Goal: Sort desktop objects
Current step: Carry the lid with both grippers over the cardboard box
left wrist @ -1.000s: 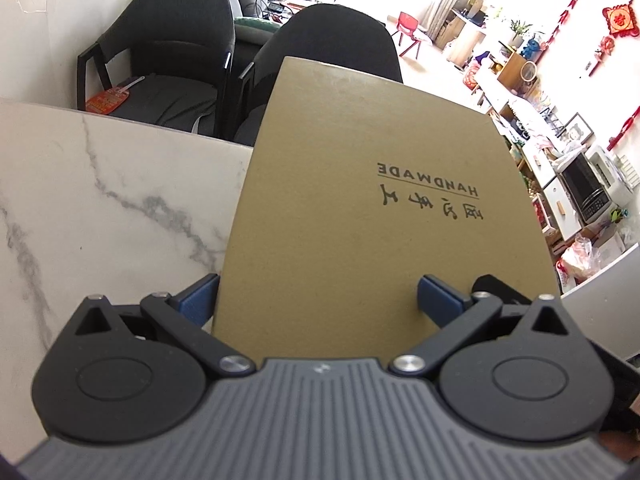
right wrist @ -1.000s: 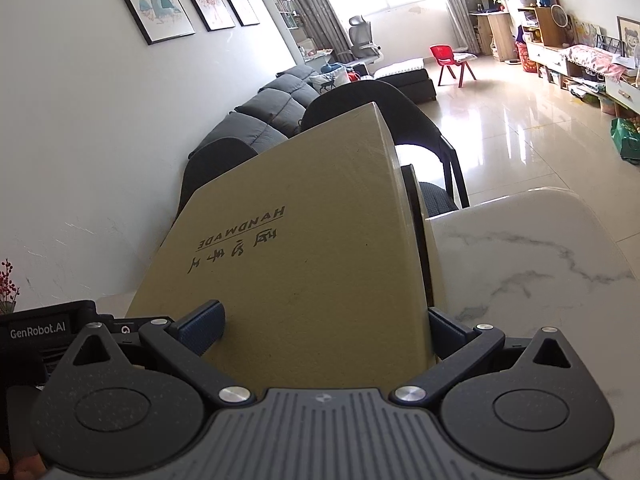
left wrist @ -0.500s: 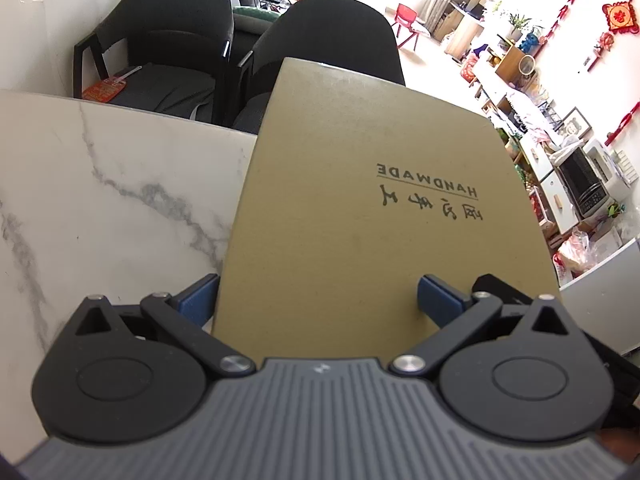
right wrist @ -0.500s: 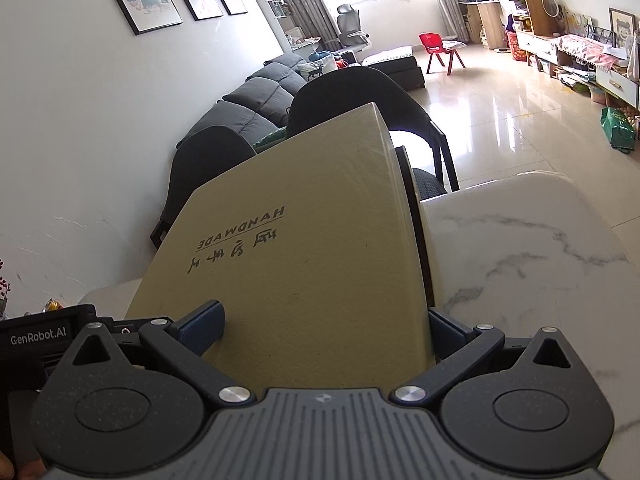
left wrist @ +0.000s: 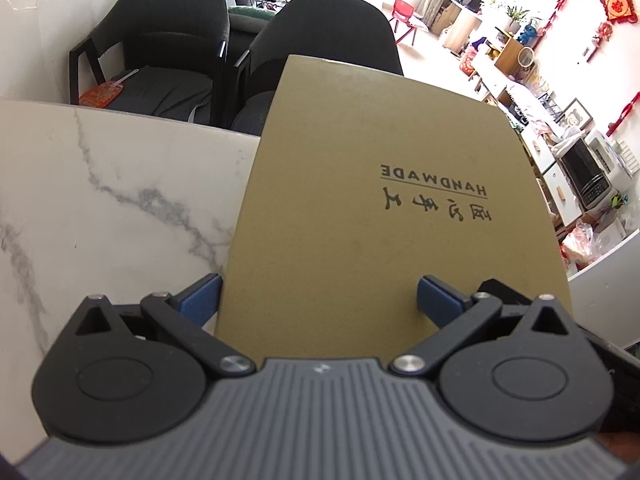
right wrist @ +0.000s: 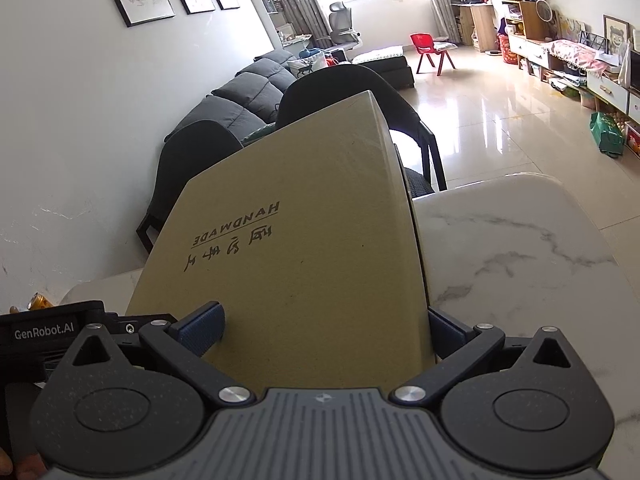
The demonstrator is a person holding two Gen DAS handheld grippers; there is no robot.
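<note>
A flat brown cardboard box (left wrist: 380,220) printed HANDMADE fills the middle of both views, raised and tilted over the marble table (left wrist: 100,200). My left gripper (left wrist: 320,300) grips its near left part, one blue pad against the left edge and the other on the top face. My right gripper (right wrist: 324,328) holds the near right part of the same box (right wrist: 300,260), with one pad on top and one at the right edge. The left gripper's black body (right wrist: 48,332) shows at the far left of the right wrist view. The box's underside is hidden.
Two black chairs (left wrist: 160,40) (left wrist: 328,28) stand just beyond the table's far edge, under the box's far end. The marble tabletop (right wrist: 520,260) stretches to the right of the box. A yellow can (right wrist: 40,302) sits at the far left. A wall runs along the left.
Both grippers and the box have shifted together a little, so more of the tabletop and the can come into view. Neither grip on the box has changed.
</note>
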